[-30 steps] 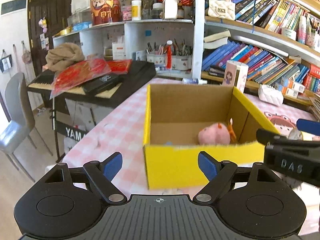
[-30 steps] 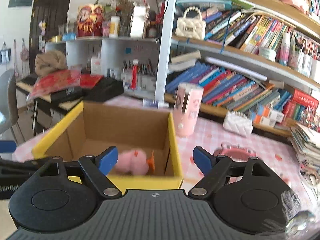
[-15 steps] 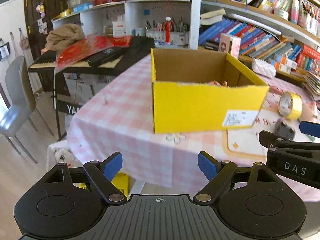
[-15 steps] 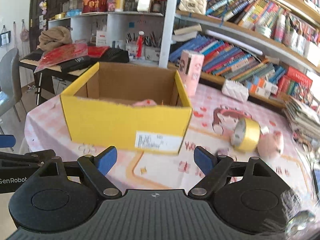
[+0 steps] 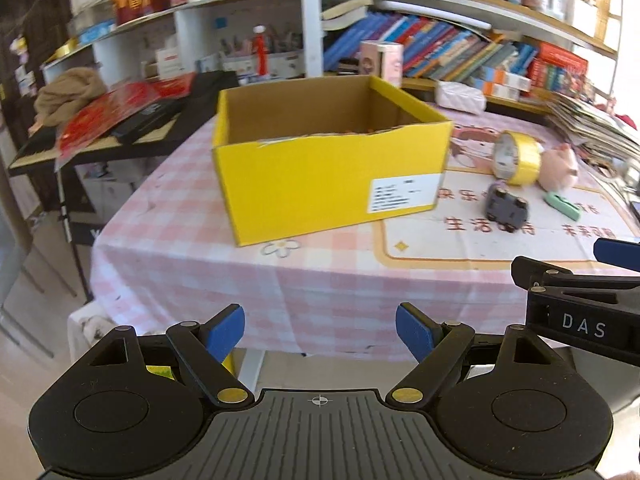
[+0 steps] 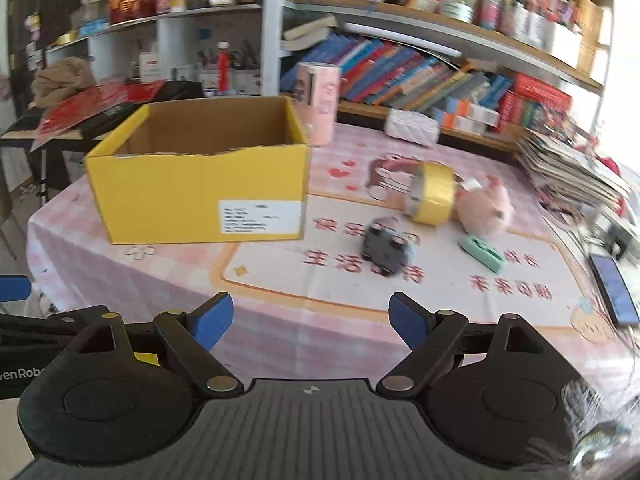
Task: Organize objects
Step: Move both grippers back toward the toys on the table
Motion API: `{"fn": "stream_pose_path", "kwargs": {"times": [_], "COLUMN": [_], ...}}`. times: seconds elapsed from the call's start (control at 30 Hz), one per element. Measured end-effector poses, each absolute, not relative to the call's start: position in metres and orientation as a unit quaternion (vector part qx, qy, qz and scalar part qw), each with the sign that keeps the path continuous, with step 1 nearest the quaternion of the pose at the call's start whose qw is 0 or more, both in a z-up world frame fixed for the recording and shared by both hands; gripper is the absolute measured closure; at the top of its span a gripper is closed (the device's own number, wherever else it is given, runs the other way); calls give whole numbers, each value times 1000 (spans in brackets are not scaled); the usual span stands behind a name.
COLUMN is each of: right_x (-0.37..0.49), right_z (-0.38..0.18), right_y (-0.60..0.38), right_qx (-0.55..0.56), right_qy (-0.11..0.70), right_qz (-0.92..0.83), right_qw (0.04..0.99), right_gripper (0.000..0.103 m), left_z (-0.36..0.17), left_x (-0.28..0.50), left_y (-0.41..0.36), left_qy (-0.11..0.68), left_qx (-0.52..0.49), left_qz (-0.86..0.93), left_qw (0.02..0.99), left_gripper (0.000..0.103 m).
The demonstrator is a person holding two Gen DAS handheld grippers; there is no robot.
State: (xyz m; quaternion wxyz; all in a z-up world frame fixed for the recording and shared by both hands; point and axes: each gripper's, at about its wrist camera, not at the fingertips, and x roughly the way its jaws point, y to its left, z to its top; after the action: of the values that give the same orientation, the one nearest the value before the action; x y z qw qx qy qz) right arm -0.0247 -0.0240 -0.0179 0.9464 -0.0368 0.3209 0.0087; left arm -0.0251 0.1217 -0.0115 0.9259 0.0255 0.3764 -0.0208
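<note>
Your left gripper point(image 5: 320, 330) and right gripper point(image 6: 310, 318) both hang off the table's point(image 6: 280, 292) near edge, fingers spread wide and empty. The yellow box point(image 6: 200, 192) stands open-topped on the pink cloth. To its right lie a tape roll point(image 6: 432, 198), a pink plush point(image 6: 484, 210), a dark toy car point(image 6: 386, 252) and a green stapler point(image 6: 480, 254).

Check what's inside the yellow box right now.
Only the brown inner walls of the box show. In the left view a thin pinkish-orange sliver peeks above the torn front rim; the front wall hides the floor and contents.
</note>
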Motion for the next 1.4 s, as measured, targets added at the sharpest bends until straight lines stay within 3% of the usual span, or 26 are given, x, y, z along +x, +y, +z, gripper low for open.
{"fn": "stream_pose_path", "kwargs": {"times": [0.6, 1.4], "right_x": [-9, 76], "right_z": [-17, -19], "right_y": [-72, -198], "right_qx": [-28, -8], "right_qy": [327, 342], "right_qz": [-54, -92], "right_qw": [943, 935], "right_gripper": [17, 18], "left_z": [-14, -22], "left_x": [11, 94], "left_y": [74, -43], "left_qy": [378, 388], "left_qx": [41, 51], "left_qz": [-83, -117], "left_qw": [921, 913], "left_gripper": [18, 18]}}
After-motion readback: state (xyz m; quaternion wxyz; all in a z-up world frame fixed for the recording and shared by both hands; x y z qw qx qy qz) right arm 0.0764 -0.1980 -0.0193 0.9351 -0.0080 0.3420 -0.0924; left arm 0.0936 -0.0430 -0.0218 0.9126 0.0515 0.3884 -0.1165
